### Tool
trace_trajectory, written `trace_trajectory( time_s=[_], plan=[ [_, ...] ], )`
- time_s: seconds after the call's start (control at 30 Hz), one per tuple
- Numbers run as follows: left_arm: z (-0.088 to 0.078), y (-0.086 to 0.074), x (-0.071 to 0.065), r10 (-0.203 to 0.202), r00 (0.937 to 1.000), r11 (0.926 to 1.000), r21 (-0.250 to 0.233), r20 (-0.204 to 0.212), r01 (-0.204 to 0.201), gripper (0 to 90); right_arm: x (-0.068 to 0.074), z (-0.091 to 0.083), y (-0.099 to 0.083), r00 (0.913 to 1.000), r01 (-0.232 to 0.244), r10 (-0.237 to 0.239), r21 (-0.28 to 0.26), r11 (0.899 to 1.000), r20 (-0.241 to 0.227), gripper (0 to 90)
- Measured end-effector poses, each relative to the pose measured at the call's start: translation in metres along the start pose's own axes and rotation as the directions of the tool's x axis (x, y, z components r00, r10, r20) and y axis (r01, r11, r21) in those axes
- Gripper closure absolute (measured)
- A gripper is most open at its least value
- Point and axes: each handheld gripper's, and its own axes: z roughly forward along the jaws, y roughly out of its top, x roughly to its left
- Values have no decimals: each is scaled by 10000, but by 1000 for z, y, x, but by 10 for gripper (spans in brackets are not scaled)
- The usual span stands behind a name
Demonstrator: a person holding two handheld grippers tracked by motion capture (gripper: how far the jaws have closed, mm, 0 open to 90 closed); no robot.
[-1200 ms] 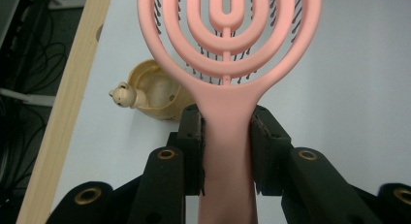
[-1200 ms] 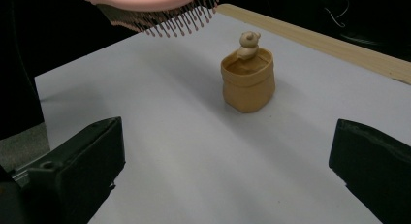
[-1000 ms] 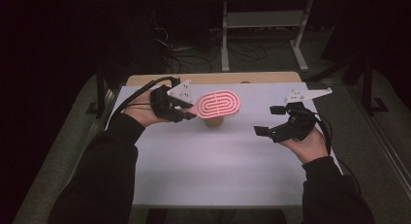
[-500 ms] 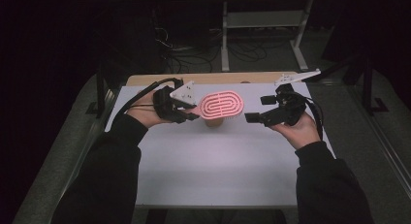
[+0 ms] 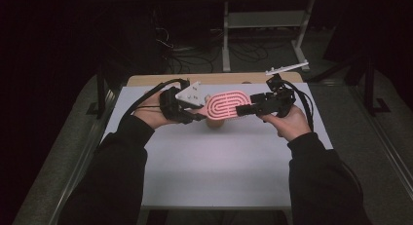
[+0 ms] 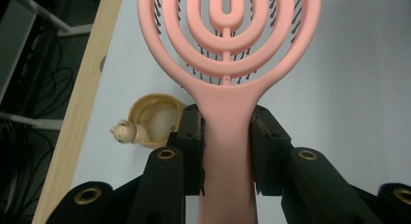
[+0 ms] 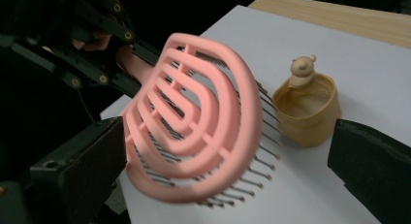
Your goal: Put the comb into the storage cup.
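Pink brush held over the white table between two grippers

The table (image 5: 219, 176) carries a small yellow cup (image 7: 306, 110) (a bear figure on its rim) at the brush's six o'clock. The left gripper (image 6: 227, 136) is clamped on the pink hairbrush (image 5: 228, 104) by its handle; the right gripper (image 7: 228, 161), at three o'clock, has its jaws apart around the head.
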Motion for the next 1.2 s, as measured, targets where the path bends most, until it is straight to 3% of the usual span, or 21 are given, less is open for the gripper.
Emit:
trace_trajectory(
  time_s=[0.13,0.23,0.33,0.43,0.6,0.87,1.2],
  plan=[
    [3,3,-1,83,10000,9999,-132,18,-83,693,-3,0,1,9993,-335,335,8,9994,-180,48],
    [6,4,-2,113,9999,9998,-135,1,-113,694,-3,0,2,9990,-432,434,213,9988,-69,79],
    [8,4,-2,109,9999,9996,-248,-77,-110,693,-5,0,2,9976,-616,625,298,9977,-299,127],
    [10,5,-3,157,9997,9993,-325,-188,-163,694,-8,0,2,9950,-839,860,413,9956,-516,151],
    [14,1,-5,188,9994,9996,-223,-276,-194,693,-11,3,2,9900,-1064,1126,732,9916,-854,264],
    [17,-3,-6,135,9993,9995,-272,-359,-145,693,-15,6,2,9805,-1675,1766,1038,9804,-857,340],
    [23,-8,-7,58,9992,9998,-206,-392,-66,689,-13,5,2,9740,-1796,1904,941,9792,-1226,444]
  ],
)
